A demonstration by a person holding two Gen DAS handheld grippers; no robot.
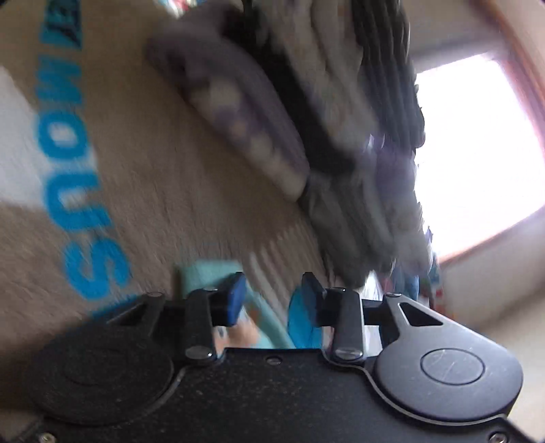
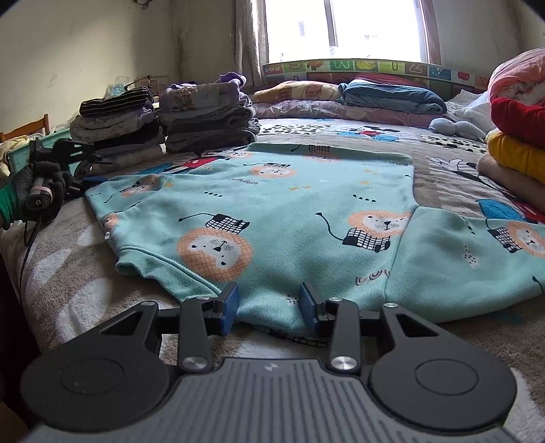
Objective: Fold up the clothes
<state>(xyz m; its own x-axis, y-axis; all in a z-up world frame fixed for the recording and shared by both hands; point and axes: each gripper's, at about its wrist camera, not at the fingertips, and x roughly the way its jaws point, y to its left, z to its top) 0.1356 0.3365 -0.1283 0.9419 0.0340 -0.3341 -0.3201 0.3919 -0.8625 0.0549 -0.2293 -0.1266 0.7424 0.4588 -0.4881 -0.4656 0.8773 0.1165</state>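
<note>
While both pairs of jaws stand part open, nothing is clamped in either.
Right jaws: the right gripper (image 2: 267, 308) has its blue pads (image 2: 229, 308) apart, astride the near hem of the mint lion-print top (image 2: 272, 211); the cloth lies between them, but the pads do not press on it.
Left jaws: the left gripper (image 1: 272, 298) has its pads apart with no cloth between them; its view is blurred and rolled over to one side.
Top: spread flat on the bed (image 2: 85, 283), its hem at the near edge, one sleeve reaching toward the right edge.
Left hand: a gloved hand (image 2: 44, 191) with a green cuff holds the left gripper at the bed's left edge, just beside the top's left sleeve.
Folded piles: two stacks of folded clothes (image 2: 167, 122) stand at the far left of the bed, beyond the top; in the left view they loom close ahead of the pads (image 1: 306, 112).
Bedding: a rolled blue blanket (image 2: 391, 97) lies at the far edge under the window (image 2: 344, 27), and red, yellow and pink blankets (image 2: 514, 136) are stacked at the right edge.
Bed cover: beige with cartoon figures and blue lettering (image 1: 78, 191).
</note>
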